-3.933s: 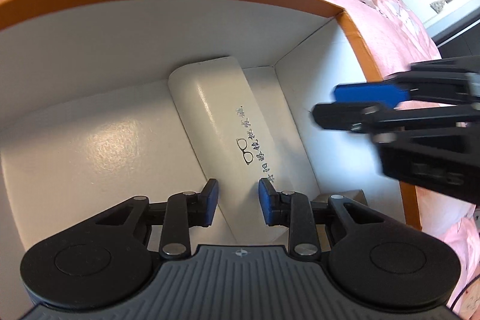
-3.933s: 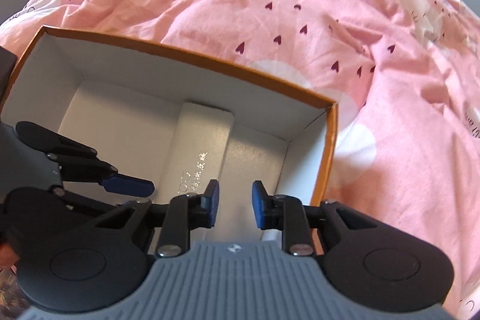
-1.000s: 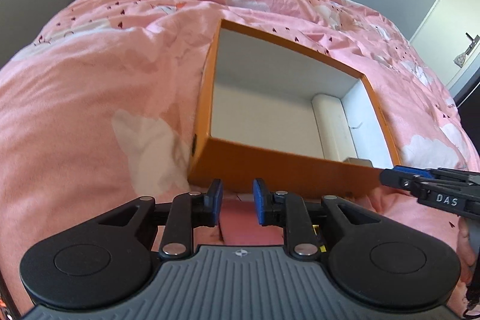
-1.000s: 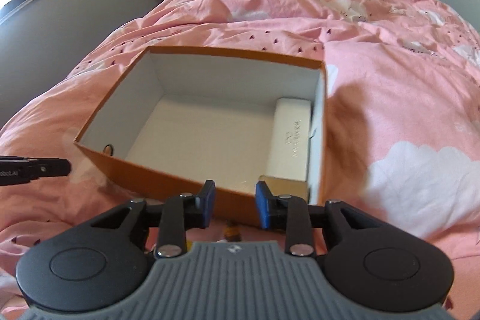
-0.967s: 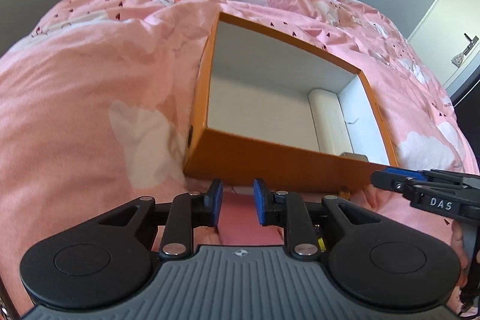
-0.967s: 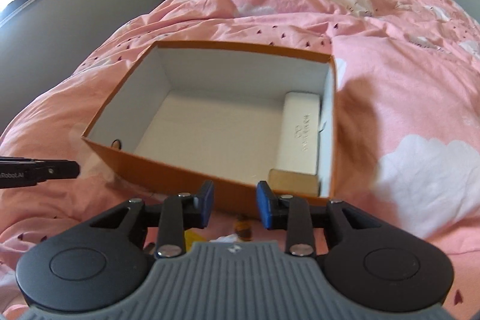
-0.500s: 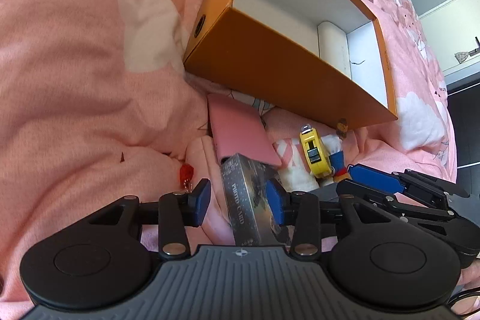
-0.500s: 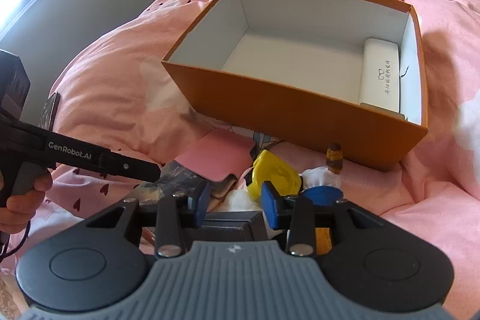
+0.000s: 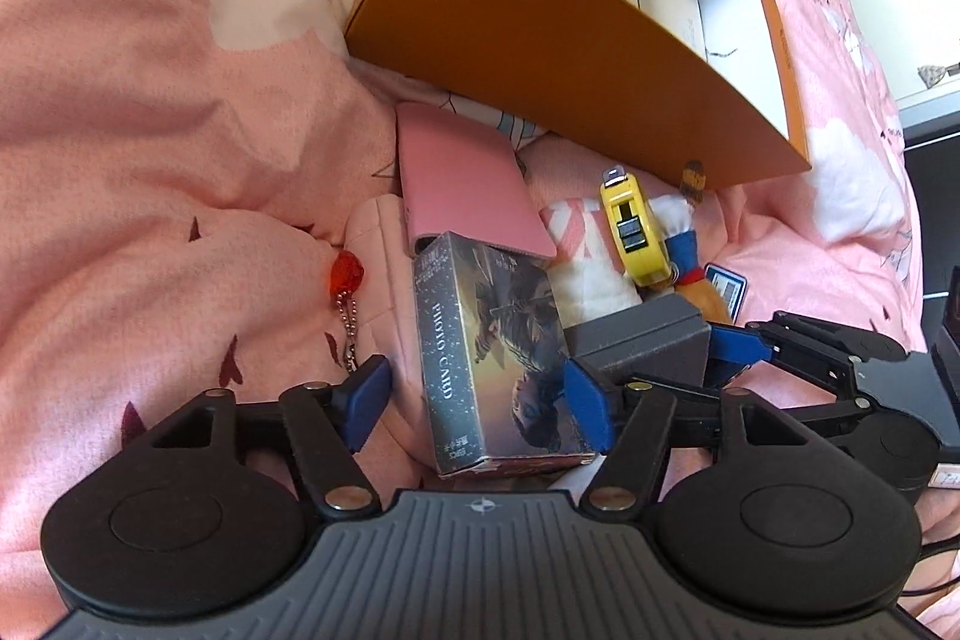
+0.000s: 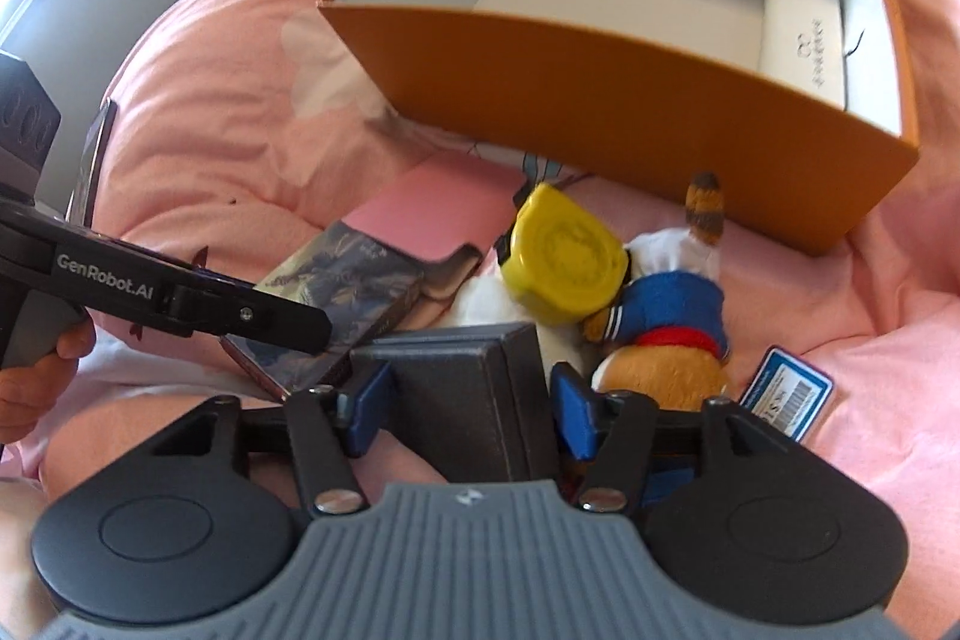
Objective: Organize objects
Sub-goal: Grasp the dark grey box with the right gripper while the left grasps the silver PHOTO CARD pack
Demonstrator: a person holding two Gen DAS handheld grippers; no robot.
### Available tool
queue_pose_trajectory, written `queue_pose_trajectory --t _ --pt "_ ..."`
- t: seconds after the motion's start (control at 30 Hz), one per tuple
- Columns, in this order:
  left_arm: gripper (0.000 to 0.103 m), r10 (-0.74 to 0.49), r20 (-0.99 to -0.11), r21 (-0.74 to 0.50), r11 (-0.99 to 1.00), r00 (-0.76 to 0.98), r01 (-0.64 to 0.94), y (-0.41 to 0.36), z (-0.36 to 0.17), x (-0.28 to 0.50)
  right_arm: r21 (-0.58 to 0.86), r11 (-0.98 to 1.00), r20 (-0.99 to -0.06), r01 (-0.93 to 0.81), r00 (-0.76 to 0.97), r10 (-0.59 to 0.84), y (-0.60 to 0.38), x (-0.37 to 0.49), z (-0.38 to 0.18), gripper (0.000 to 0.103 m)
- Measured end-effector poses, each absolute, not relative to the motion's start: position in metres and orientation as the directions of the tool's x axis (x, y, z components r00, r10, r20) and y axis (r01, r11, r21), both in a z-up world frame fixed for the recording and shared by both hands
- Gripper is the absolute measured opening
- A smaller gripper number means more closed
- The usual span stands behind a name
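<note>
An orange box [image 9: 558,40] with a white inside holds a white glasses case [image 9: 669,4] on the pink bed; the box [image 10: 606,94] and case [image 10: 801,34] also show in the right wrist view. My left gripper [image 9: 477,388] is open, its jaws on either side of a photo card box [image 9: 495,340]. My right gripper [image 10: 471,403] is open, its jaws on either side of a dark grey box [image 10: 468,388]. Between the pile and the orange box lie a pink case [image 9: 462,187], a yellow tape measure [image 10: 561,259] and a plush toy [image 10: 666,334].
A red gem keychain [image 9: 346,280] lies left of the photo card box. A small blue card [image 10: 786,394] lies right of the plush toy. The pink duvet [image 9: 150,100] is soft and uneven. A dark device [image 10: 90,160] stands at the left.
Both grippers have dropped lower and closer to the pile in front of the orange box. Both jaws have opened wider, the left around the photo card box, the right around the grey box.
</note>
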State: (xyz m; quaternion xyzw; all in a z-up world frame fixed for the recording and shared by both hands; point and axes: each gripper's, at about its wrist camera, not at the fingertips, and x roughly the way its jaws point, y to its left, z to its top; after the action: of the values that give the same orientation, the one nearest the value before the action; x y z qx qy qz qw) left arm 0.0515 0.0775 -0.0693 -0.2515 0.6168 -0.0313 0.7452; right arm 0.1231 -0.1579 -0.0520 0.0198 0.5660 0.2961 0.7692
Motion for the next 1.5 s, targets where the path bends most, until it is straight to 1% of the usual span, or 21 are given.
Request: queue_pose_trajectory --t 0.1,0.17,0.23,0.3,0.5,0.63,0.67,0.77,0.9,1.0,1.2,1.37,1.5 --pt "0.077 -0.334 -0.914 -0.386 0.890 0.230 -0.244 0.070 -0.071 0.051 0.420 0.810 -0.848 -0.408 0.141 0.511 -0.159 0.129 -0.065 0.068" --pt "0.074 -0.311 -0.921 -0.363 0.903 0.234 -0.229 0.065 -0.067 0.051 0.436 0.809 -0.843 -0.395 0.135 0.520 -0.160 0.130 -0.068 0.068" --pt "0.066 -0.287 -0.929 -0.337 0.917 0.233 -0.213 0.062 -0.063 0.051 0.426 0.808 -0.845 -0.406 0.141 0.516 -0.160 0.128 -0.064 0.064" --pt "0.061 -0.272 -0.932 -0.323 0.923 0.240 -0.209 0.062 -0.058 0.050 0.404 0.810 -0.851 -0.424 0.151 0.503 -0.159 0.126 -0.057 0.058" --pt "0.047 -0.241 -0.931 -0.293 0.941 0.274 -0.169 0.056 -0.040 0.048 0.347 0.814 -0.858 -0.465 0.193 0.476 -0.161 0.114 -0.038 0.048" --pt "0.041 -0.252 -0.921 -0.298 0.947 0.296 -0.121 0.050 -0.030 0.047 0.340 0.808 -0.852 -0.481 0.205 0.481 -0.166 0.109 -0.029 0.046" --pt "0.035 -0.262 -0.916 -0.307 0.945 0.302 -0.111 0.050 -0.028 0.047 0.344 0.805 -0.849 -0.484 0.206 0.486 -0.168 0.108 -0.027 0.045" --pt "0.034 -0.337 -0.888 -0.378 0.923 0.312 -0.078 0.046 -0.024 0.048 0.361 0.796 -0.841 -0.486 0.199 0.503 -0.172 0.108 -0.024 0.045" --pt "0.035 -0.360 -0.878 -0.404 0.911 0.316 -0.085 0.045 -0.031 0.052 0.377 0.791 -0.835 -0.482 0.192 0.516 -0.173 0.111 -0.023 0.043" --pt "0.036 -0.384 -0.873 -0.437 0.890 0.302 -0.131 0.050 -0.042 0.057 0.377 0.788 -0.833 -0.487 0.193 0.518 -0.172 0.112 -0.024 0.043" --pt "0.037 -0.368 -0.885 -0.425 0.888 0.286 -0.174 0.051 -0.055 0.068 0.430 0.777 -0.815 -0.461 0.173 0.554 -0.178 0.124 -0.032 0.043" --pt "0.033 -0.337 -0.903 -0.392 0.899 0.266 -0.193 0.055 -0.065 0.068 0.469 0.772 -0.803 -0.429 0.157 0.575 -0.182 0.132 -0.041 0.042" --pt "0.030 -0.358 -0.886 -0.417 0.893 0.294 -0.170 0.057 -0.056 0.066 0.470 0.768 -0.796 -0.435 0.167 0.582 -0.183 0.130 -0.035 0.041"
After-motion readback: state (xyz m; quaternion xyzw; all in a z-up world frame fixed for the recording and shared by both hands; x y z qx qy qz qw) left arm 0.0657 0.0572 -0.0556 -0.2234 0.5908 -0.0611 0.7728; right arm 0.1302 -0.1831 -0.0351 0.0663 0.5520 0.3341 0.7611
